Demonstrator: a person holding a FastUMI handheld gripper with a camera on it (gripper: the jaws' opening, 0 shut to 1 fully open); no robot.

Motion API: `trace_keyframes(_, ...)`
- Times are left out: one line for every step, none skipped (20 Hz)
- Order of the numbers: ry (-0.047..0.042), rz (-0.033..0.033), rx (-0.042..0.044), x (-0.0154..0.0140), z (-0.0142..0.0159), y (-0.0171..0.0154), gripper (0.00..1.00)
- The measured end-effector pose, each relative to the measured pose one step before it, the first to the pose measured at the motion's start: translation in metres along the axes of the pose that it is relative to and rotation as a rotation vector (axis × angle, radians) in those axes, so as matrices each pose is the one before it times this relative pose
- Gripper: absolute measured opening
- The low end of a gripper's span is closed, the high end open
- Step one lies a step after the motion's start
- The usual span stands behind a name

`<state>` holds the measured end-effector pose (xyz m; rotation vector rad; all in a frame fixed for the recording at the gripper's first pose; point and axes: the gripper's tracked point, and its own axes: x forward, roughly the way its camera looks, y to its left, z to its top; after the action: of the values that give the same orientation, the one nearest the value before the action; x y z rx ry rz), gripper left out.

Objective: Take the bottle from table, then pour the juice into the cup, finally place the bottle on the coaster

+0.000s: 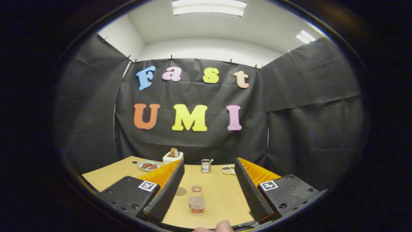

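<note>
Bottle point(196, 201) stands between parted jaws, untouched; coaster point(181, 191) half hidden.

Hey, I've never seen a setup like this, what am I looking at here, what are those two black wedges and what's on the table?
The camera rides on a hand-held gripper and looks forward along it. The two black ribbed wedges are its fingers, spread open and holding nothing. A fingertip of the person shows at the bottom. On the wooden table, a small clear bottle stands between the fingers. A round coaster lies by the left finger. Beyond are a cup, a white toaster, a plate and a small dish.
</note>
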<state>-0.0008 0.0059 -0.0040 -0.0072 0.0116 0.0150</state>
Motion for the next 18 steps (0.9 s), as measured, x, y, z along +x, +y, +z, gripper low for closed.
trace_keyframes(0.00028,0.00005,-0.00084,0.00028,-0.00019,0.00049,1.0)
trace_keyframes(-0.00068,0.00098,0.00103,-0.00031,-0.00086,0.00039,1.0)
trace_keyframes(0.00276,0.00054,0.00082,-0.00036,-0.00134,-0.00039,1.0)
trace_keyframes(0.00423,-0.00175,0.00264,0.00051,-0.00334,-0.00044,1.0)
trace_keyframes(0.00047,-0.00194,0.00636,0.00067,-0.00174,-0.00018,1.0)
trace_keyframes(0.00246,0.00054,0.00465,0.00042,-0.00195,0.0009,1.0)
trace_keyframes(0.00555,0.00108,0.00163,0.0003,-0.00404,0.00041,1.0)
trace_keyframes(0.00644,-0.00224,-0.00287,0.00076,-0.00494,-0.00087,1.0)
trace_keyframes(0.00591,-0.00369,-0.00497,0.00133,-0.00373,-0.00037,1.0)
trace_keyframes(0.00619,-0.00011,-0.00566,0.00015,-0.00523,0.00034,1.0)
trace_keyframes(0.00632,-0.00044,-0.00519,0.00075,-0.00441,0.00095,1.0)
trace_keyframes(0.00011,-0.00784,-0.01142,0.00082,-0.00386,-0.00106,1.0)
trace_keyframes(-0.00218,-0.01266,-0.01628,0.00045,-0.00361,-0.00252,1.0)
trace_keyframes(-0.00206,-0.00711,-0.01615,0.0009,-0.0057,-0.00055,1.0)
trace_keyframes(0.00431,-0.00339,-0.01454,0.00076,-0.00729,0.00099,1.0)
trace_keyframes(0.00559,0.00341,-0.00725,0.00118,-0.0081,0.00246,1.0)
trace_keyframes(0.00926,0.01065,0.00123,0.00048,-0.00755,0.00436,1.0)
trace_keyframes(0.01202,0.01164,0.00635,0.00114,-0.00979,0.00216,1.0)
